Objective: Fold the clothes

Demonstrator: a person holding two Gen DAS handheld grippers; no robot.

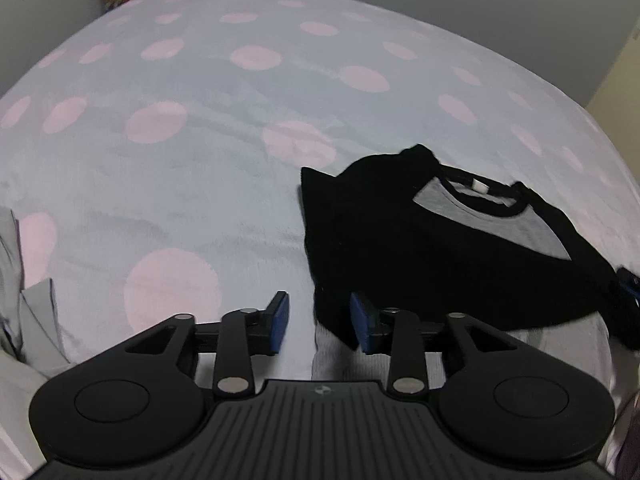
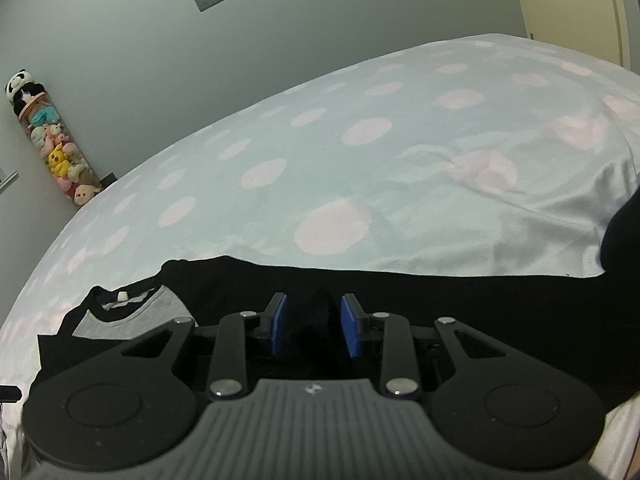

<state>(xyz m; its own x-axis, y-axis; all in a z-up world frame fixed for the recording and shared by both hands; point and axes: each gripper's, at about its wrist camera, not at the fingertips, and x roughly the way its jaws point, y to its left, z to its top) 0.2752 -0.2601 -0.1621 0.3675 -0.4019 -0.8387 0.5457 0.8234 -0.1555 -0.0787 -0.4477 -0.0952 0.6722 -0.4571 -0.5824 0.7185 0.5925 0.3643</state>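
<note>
While both hand-held grippers gape, left beside shirt, right shows plush tube

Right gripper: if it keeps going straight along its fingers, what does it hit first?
Probably the black shirt: a fold of it already sits between the open right gripper pads. Beyond that lies the dotted blanket. Depth is unclear, so whether the pads touch the fabric cannot be told.
</note>
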